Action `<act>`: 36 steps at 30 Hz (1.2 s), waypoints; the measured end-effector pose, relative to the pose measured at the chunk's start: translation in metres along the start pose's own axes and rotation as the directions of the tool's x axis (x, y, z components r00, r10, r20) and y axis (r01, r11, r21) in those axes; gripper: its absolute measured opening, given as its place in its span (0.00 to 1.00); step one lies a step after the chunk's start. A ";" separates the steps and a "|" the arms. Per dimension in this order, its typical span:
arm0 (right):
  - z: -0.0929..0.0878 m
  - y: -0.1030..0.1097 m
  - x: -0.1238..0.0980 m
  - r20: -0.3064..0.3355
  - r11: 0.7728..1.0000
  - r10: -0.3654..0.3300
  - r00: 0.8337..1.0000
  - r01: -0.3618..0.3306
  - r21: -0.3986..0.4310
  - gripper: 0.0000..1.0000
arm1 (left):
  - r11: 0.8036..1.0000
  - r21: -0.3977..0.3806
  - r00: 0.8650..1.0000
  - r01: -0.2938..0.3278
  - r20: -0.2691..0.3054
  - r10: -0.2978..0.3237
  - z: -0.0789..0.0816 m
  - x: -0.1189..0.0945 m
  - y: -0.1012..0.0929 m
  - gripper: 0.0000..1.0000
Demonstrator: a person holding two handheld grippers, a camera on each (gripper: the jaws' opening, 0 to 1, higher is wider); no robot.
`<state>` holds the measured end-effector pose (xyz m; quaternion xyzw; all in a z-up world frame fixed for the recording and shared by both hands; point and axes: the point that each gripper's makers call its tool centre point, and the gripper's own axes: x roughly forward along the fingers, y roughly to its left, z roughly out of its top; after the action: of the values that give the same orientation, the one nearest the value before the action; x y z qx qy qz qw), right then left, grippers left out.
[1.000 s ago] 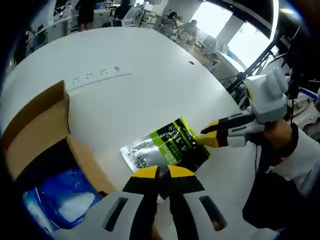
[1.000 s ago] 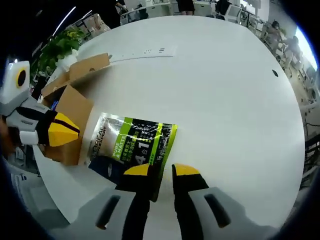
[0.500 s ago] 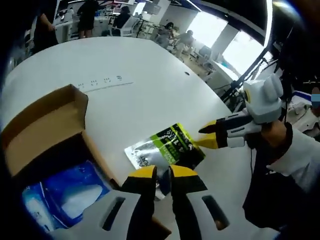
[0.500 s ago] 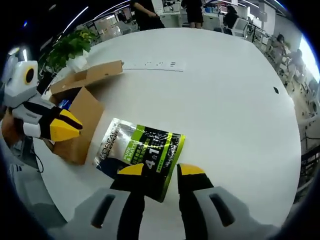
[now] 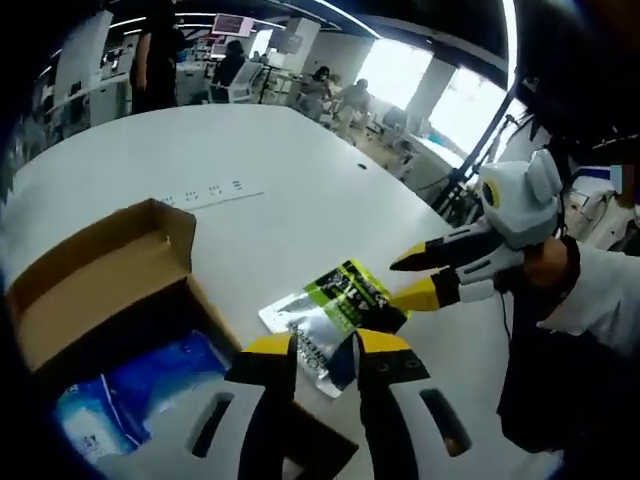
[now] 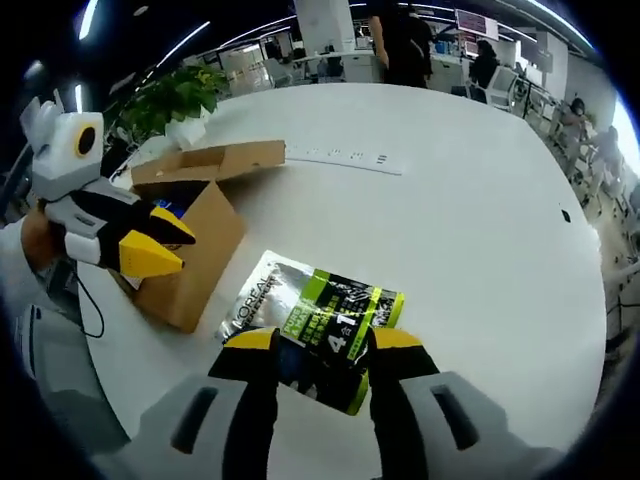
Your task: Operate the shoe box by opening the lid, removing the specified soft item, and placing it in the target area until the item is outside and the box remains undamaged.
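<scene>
The cardboard shoe box (image 5: 120,290) (image 6: 195,250) stands open on the white table, its lid flap (image 6: 215,160) folded back. A blue soft pack (image 5: 130,390) lies inside. A silver, green and black packet (image 5: 335,310) (image 6: 315,315) lies flat on the table beside the box. My left gripper (image 5: 328,350) is open, hovering above the box's near corner and the packet's edge; in the right gripper view it (image 6: 160,245) sits over the box. My right gripper (image 6: 322,345) (image 5: 412,278) is open, its fingertips apart at the packet's near edge, not closed on it.
A white power strip (image 5: 205,190) (image 6: 345,158) lies on the table beyond the box. A potted plant (image 6: 170,95) stands at the table's edge behind the box. People and desks fill the office in the background. A person's sleeve (image 5: 600,300) is at the right.
Both grippers have opened wider and drawn back and up from the table. The left one was shut a second ago. The packet stays flat beside the box.
</scene>
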<state>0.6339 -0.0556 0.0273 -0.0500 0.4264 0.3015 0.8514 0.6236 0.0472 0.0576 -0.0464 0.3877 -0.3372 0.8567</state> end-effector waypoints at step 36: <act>0.030 0.090 -0.012 0.142 0.987 0.092 0.986 -0.072 -0.140 0.45 | 0.984 0.104 0.958 -0.142 0.264 0.111 -0.013 -0.126 0.050 0.33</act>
<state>0.5993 0.0225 0.0705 -0.0670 0.3424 0.3674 0.8621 0.5826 0.1652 0.1112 -0.0124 0.2541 -0.2958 0.9207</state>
